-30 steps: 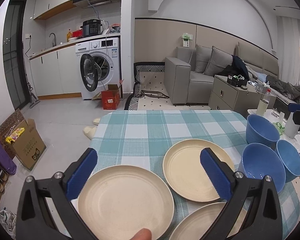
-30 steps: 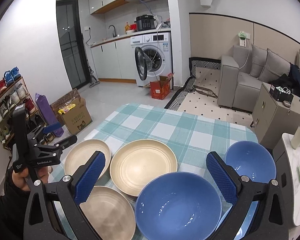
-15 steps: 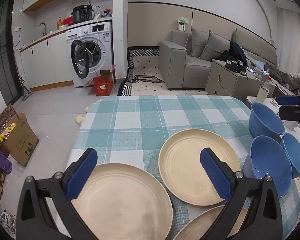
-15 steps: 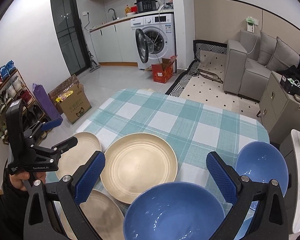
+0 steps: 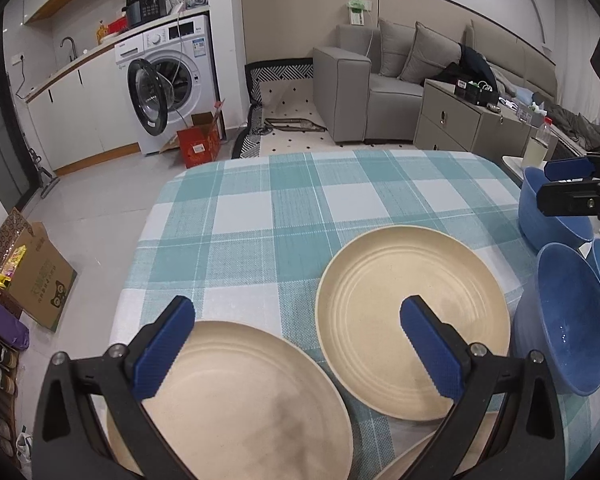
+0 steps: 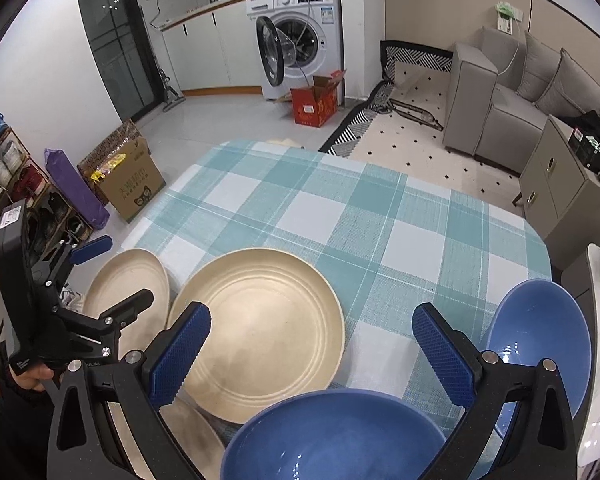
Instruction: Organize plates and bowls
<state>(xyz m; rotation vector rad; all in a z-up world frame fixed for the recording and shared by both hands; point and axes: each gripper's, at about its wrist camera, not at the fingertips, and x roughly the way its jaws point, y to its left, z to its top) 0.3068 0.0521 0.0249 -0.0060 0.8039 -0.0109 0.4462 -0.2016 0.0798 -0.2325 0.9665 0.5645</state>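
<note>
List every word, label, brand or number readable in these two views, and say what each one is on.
None reads with certainty.
Cardboard box: printed characters and a cat face, too blurred to read.
Left gripper: white label on its body, too small.
Washing machine: stickers and panel markings, too small.
Red box: white label and print, blurred.
Cooker: lettering and panel, unreadable.
Plates, bowls and tablecloth: no text.

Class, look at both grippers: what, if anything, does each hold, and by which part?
Nothing is held. The left gripper is open above the cream plates; the right gripper is open above a blue bowl.
</note>
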